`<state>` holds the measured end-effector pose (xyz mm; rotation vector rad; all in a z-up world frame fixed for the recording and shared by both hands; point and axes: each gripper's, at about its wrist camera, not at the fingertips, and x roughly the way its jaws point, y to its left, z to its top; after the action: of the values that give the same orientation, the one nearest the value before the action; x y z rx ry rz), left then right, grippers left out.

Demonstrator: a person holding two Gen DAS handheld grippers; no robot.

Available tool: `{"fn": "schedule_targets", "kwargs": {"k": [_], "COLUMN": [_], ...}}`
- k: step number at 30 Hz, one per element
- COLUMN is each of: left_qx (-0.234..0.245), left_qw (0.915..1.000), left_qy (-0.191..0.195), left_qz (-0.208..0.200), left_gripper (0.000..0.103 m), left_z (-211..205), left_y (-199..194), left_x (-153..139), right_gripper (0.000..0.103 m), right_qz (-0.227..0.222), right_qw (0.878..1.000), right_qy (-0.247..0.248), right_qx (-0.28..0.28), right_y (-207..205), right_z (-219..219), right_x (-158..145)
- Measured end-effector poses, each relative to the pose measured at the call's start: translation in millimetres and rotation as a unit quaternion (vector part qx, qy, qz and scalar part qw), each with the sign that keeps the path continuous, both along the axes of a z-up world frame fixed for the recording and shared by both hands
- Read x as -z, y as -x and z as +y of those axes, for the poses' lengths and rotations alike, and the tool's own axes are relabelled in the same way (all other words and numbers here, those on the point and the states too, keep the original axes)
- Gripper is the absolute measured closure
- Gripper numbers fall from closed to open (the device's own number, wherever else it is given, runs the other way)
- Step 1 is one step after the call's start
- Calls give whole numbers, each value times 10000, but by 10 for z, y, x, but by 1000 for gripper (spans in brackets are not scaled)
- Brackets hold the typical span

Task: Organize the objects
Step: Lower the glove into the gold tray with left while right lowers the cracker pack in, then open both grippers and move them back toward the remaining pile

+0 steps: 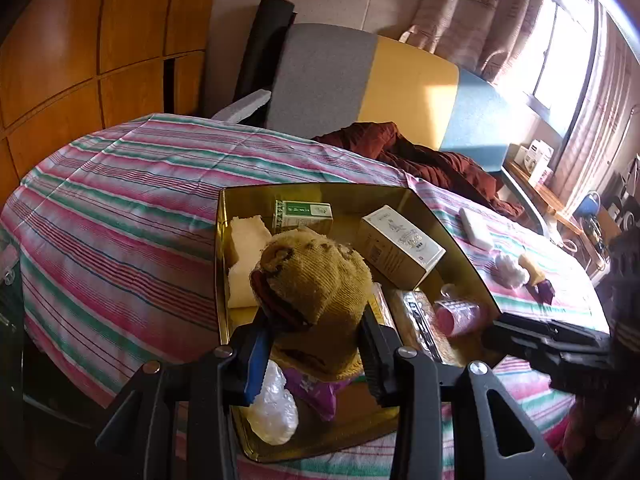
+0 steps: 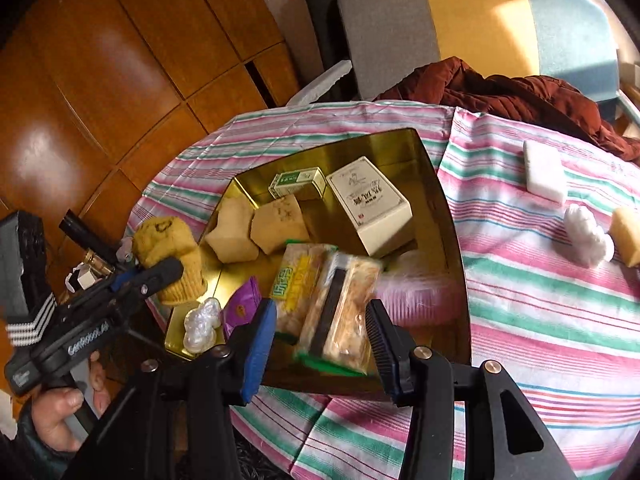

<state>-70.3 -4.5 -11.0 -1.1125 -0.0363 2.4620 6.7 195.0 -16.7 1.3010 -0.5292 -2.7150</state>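
A gold tin box (image 1: 224,264) (image 2: 448,208) sits on the striped cloth. My left gripper (image 1: 312,344) is shut on a mustard knitted sock (image 1: 316,280) and holds it over the tin's near left part; it shows in the right wrist view too (image 2: 168,248). My right gripper (image 2: 320,340) is open over the tin's near edge, with a snack packet (image 2: 340,308) between its fingers, blurred. In the tin lie a white carton (image 2: 372,204), a green carton (image 2: 296,182), sponge blocks (image 2: 256,228), a purple sachet (image 2: 240,308), clear plastic wrap (image 2: 200,320) and a pink cup (image 1: 456,316).
On the cloth right of the tin lie a white bar (image 2: 544,172), a cotton wad (image 2: 588,236) and a yellow sponge (image 2: 628,232). A dark red garment (image 2: 500,92) lies at the back, before a grey, yellow and blue headboard (image 1: 400,84). Wooden cabinets (image 1: 80,52) stand left.
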Motion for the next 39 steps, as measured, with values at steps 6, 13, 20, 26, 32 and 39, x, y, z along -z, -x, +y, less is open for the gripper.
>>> {"fn": "schedule_targets", "kwargs": {"k": [6,13,20,26,32,39], "left_qx": [-66,-338,-644,-605,-599,-403], "left_qw": [9999,9993,9977,9956,9862,9851], "left_qy": [103,-3,90,572,928,1088], "left_qz": [-90,-170,-185,424,1233,1273], "left_gripper": [59,33,32,32,32,32], "left_z": [38,-35,-195,-75,86,224], "left_y": [66,135,104,-68,-280,-337], "left_x": [87,112,132,-1,-231,-255], "right_gripper": [22,0,0,0,0,0], "right_qz": [112,482,833,1167,1596,895], "right_qw": [9989,9919,9840,9790,9482,9765], "right_qy": [-448,-1176,-1545,-1655,-2576,-1605], "right_qx": [81,59,-290,-244,956,1124], "right_y": [-77,-127,-165,-286,-537,-521], "right_z": [-86,-229,-358,-400,-333,14], "right_x": [2,-70,-81,-141,-268,-30]}}
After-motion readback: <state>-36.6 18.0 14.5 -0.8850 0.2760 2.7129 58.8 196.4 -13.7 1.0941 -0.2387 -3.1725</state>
